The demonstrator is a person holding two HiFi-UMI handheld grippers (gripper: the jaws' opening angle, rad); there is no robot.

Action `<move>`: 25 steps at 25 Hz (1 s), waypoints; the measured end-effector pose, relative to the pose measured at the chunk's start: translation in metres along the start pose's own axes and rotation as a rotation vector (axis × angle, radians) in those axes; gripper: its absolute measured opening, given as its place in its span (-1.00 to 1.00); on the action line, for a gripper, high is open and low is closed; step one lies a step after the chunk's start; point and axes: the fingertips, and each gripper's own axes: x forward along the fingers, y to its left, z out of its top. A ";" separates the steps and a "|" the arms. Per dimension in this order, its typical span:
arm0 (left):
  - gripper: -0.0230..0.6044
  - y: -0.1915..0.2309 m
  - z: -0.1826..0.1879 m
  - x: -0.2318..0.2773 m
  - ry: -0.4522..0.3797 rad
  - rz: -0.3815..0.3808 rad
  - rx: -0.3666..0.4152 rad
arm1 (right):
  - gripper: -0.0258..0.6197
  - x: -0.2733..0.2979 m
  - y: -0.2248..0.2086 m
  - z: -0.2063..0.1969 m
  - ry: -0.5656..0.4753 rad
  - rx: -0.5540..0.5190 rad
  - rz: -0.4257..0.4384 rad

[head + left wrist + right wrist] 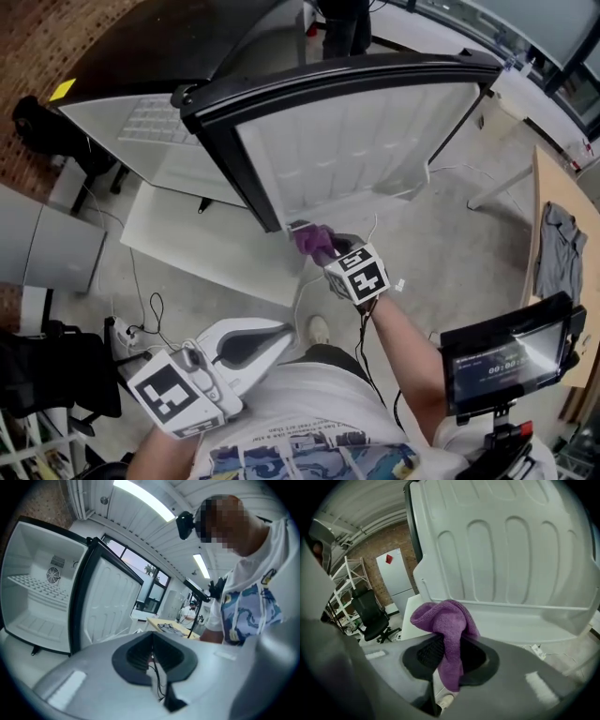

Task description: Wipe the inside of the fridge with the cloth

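Your right gripper [320, 247] is clamped on the purple cloth [309, 238]. In the right gripper view the cloth [447, 629] is pinched between the two jaws of the gripper [450, 658]. Part of it bunches up above them and a tail hangs down below.

In the head view the cloth sits at the lower corner of the open fridge door [375, 141], on its white inner side. Can't tell if the cloth touches the panel. The right gripper view has the ribbed door lining [511, 550] just beyond the cloth.

Your left gripper [279, 336] is held low by your body, well apart from the door. Its jaws [152, 649] are pressed together with nothing between them, only a thin wire running below.

The fridge [141, 122] stands open on the floor. In the left gripper view its white interior [37, 597] has a shelf and a round fan vent on the back wall.

A table [542, 202] with a grey garment [560, 244] on it is to your right. A small screen [506, 361] is mounted near your right arm. A black office chair [370, 613] shows in the right gripper view, off to the left.
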 end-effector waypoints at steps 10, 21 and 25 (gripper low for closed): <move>-0.91 0.010 -0.003 -0.012 -0.004 0.033 -0.014 | -0.67 0.019 0.015 0.014 0.033 0.120 0.159; -0.91 0.007 0.002 0.015 0.013 -0.021 -0.002 | -0.67 0.004 -0.022 0.010 0.029 0.253 0.192; -0.91 0.007 0.004 0.024 0.025 -0.038 0.008 | -0.67 -0.002 -0.036 0.006 0.029 0.293 0.191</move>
